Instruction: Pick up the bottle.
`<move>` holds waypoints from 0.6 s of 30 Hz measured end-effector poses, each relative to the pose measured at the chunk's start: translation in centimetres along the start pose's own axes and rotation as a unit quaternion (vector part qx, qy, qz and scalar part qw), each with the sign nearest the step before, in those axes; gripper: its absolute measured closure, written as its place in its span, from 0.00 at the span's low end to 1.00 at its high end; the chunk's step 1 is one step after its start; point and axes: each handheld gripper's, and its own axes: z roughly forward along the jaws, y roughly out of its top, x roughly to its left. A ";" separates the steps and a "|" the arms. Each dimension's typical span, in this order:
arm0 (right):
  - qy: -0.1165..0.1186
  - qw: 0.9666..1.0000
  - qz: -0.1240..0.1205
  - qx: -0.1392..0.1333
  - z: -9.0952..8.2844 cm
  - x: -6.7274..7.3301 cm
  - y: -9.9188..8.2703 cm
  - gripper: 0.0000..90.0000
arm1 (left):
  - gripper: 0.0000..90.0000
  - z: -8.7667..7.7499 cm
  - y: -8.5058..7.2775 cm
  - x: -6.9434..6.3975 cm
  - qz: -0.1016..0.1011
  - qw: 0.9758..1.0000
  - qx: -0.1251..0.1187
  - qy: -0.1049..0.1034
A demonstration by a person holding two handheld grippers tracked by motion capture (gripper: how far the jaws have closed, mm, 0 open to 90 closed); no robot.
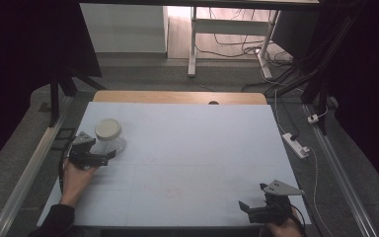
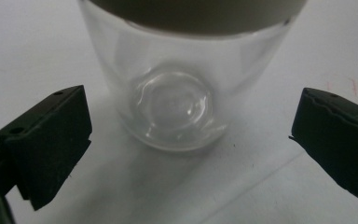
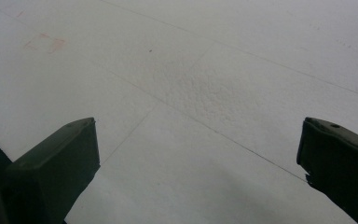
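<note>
While the clear glass jar (image 1: 109,138) stands upright on the white table (image 1: 187,148), at its far left part, no label or writing can be read on it; its pale cream lid (image 1: 108,128) is plain and closes the top. Faint red pencil marks (image 3: 44,43) lie on the table surface, but they are too weak to read. From the bottom left, the person's left hand (image 1: 76,177) comes in with a dark sleeve and holds the left gripper (image 2: 189,140) low and pointed at the jar. Its jaws are spread wide, one on each side of the jar's base, not touching the glass. Near the right front corner of the table, the right hand (image 1: 282,228) holds the right gripper (image 1: 256,201), well apart from the jar. Its jaws are also spread wide over bare table and grasp nothing.
</note>
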 end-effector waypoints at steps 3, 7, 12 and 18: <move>0.000 1.000 -0.001 0.001 0.0 0.0 0.0 0.00 | 0.00 0.6 0.3 0.0 0.000 1.000 -0.004 0.001; 0.000 1.000 -0.001 0.002 0.0 0.0 0.0 0.00 | 0.00 1.1 0.7 0.1 0.002 1.000 -0.005 0.015; 0.000 1.000 -0.002 0.002 0.0 0.0 0.0 0.00 | 0.00 1.9 1.3 -0.1 0.009 1.000 -0.004 0.023; 0.001 1.000 -0.003 0.002 0.0 0.0 0.0 0.00 | 0.00 2.4 1.8 0.2 0.003 1.000 -0.012 0.014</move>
